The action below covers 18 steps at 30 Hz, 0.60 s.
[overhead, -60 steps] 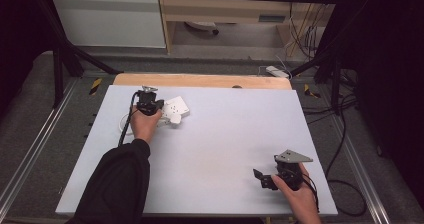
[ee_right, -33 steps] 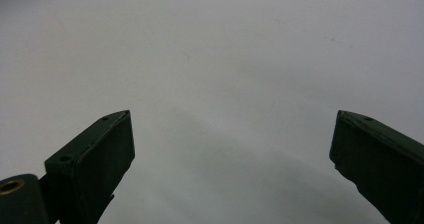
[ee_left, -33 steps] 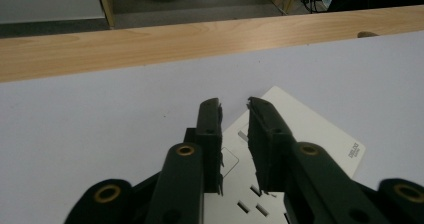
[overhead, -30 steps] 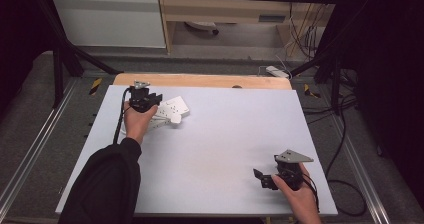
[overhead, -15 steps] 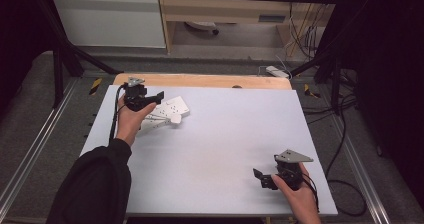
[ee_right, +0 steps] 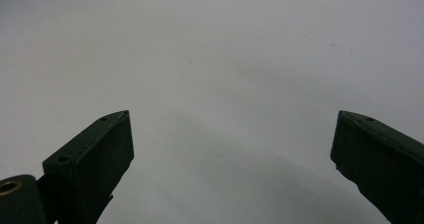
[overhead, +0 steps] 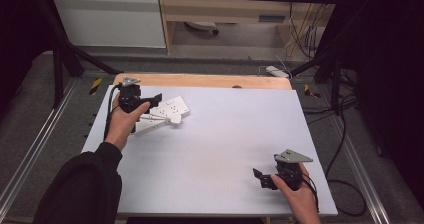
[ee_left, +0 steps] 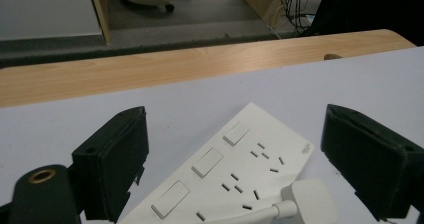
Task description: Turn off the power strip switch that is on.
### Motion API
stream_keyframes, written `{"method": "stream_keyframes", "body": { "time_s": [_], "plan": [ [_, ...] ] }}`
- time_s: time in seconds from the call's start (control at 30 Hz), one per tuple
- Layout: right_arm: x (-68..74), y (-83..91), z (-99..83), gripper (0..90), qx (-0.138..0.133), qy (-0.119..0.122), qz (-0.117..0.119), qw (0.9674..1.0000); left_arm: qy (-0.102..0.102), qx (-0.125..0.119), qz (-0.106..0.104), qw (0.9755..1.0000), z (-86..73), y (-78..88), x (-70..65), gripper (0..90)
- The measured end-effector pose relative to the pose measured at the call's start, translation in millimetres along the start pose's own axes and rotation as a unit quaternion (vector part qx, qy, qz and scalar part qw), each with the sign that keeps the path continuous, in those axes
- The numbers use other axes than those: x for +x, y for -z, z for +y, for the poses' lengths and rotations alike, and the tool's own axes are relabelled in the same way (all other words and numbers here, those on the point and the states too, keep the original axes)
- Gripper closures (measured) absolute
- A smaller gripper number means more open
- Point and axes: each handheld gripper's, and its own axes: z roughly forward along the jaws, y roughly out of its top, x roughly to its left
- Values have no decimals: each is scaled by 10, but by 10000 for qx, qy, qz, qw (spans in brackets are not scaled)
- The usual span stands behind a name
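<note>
My left hand-held gripper (overhead: 150, 102) hovers jaws apart over the white plastic three-switch power strip (ee_left: 235, 171) at the far left of the white bench (overhead: 220, 144). Closing now, I judge, could catch its white plug (ee_left: 310, 201) instead. The high view shows my right hand-held gripper (overhead: 262, 178), jaws apart, near right.

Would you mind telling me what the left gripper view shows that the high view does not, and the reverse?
Left gripper view alone: the power strip's three rocker switches and socket slots, clear enough to count. High view alone: the right claw near the table's front right corner, and both forearms. Both: the white power strip, a white plug lying on it, the open left claw and the table's wooden far edge.
</note>
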Motion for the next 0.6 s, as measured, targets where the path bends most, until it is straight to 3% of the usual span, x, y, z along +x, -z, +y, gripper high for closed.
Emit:
{"method": "stream_keyframes", "body": {
  "time_s": [0.37,0.6],
  "plan": [
    [6,-5,7,38,-12,-39,42,10000,159,-78,-43,9998,47,254,46,112],
    [2,-3,6,37,2,-37,30,10000,91,-83,-100,9999,43,415,80,103]
  ]
}}
